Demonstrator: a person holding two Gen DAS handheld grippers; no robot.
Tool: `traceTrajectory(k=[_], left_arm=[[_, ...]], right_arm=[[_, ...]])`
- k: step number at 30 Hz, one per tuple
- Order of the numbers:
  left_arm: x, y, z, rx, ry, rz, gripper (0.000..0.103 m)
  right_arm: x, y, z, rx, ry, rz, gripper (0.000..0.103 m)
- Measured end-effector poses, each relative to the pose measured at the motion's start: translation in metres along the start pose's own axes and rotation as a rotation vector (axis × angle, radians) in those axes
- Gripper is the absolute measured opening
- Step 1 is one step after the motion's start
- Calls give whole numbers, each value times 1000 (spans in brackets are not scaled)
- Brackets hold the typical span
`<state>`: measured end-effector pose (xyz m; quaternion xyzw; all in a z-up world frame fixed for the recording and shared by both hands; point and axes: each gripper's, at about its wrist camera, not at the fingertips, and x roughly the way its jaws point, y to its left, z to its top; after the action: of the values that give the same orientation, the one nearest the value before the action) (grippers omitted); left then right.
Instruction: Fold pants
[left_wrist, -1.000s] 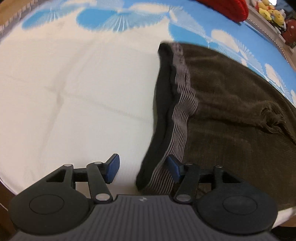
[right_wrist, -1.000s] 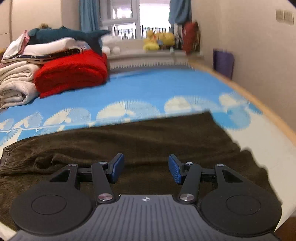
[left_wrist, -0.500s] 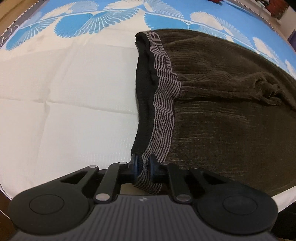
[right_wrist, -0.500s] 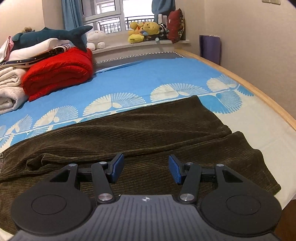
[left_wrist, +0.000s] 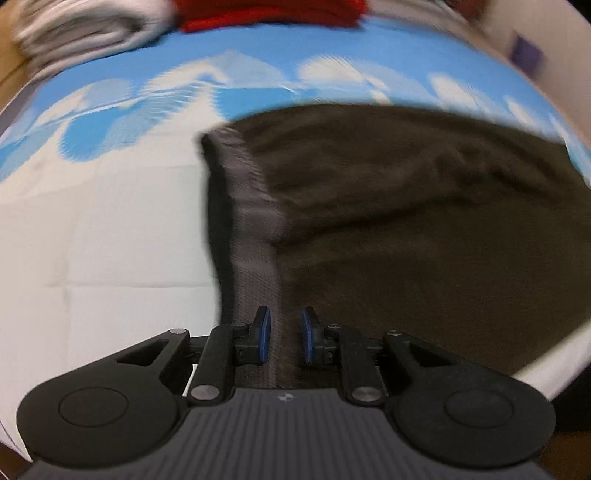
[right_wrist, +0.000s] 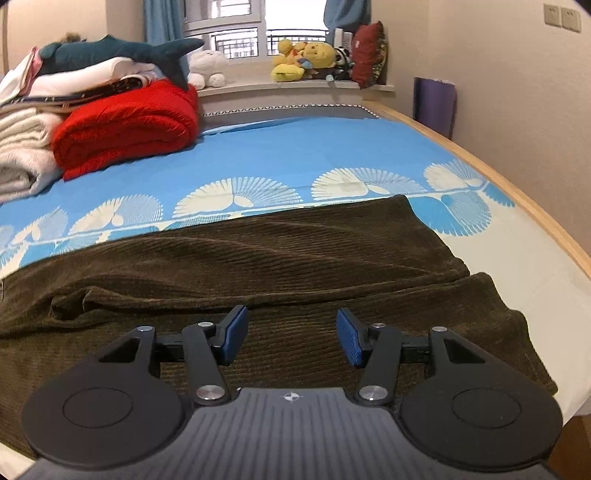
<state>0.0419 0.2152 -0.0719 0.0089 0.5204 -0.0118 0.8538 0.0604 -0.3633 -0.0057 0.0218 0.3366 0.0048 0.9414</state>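
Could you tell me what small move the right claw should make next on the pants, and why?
Probably lower the right claw and close it on the near leg fabric of the pants. Its jaws stand wide open above the cloth, gripping nothing, while the left claw already sits around the waistband, so a two-point hold seems needed.

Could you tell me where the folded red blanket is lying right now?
In the right wrist view, the red blanket lies at the far left of the bed, against the stack of pale folded bedding, with the plush shark above.
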Motion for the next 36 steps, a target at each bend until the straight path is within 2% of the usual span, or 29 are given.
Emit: traceTrajectory(k=[1, 3, 5, 8, 16, 25, 30, 36], left_arm=[[8, -6, -2, 37, 43, 10, 21], [27, -14, -9, 95, 147, 80, 20], [26, -20, -7, 115, 136, 88, 21], [22, -18, -3, 86, 119, 71, 23], [-2, -26, 8, 73, -46, 38, 31], [-20, -34, 29, 30, -230, 81, 49], [-24, -43, 39, 12, -296, 110, 52], [-22, -51, 50, 3, -314, 102, 52]], right_arm=[[0, 1, 0, -4, 0, -3, 55], [0, 1, 0, -5, -1, -9, 55], [-1, -1, 0, 1, -1, -12, 55], [-1, -1, -1, 8, -2, -15, 55], [5, -1, 1, 20, 12, -27, 55], [13, 14, 2, -39, 11, -21, 55], [17, 18, 5, -49, 17, -10, 55], [24, 22, 8, -42, 16, -15, 55]])
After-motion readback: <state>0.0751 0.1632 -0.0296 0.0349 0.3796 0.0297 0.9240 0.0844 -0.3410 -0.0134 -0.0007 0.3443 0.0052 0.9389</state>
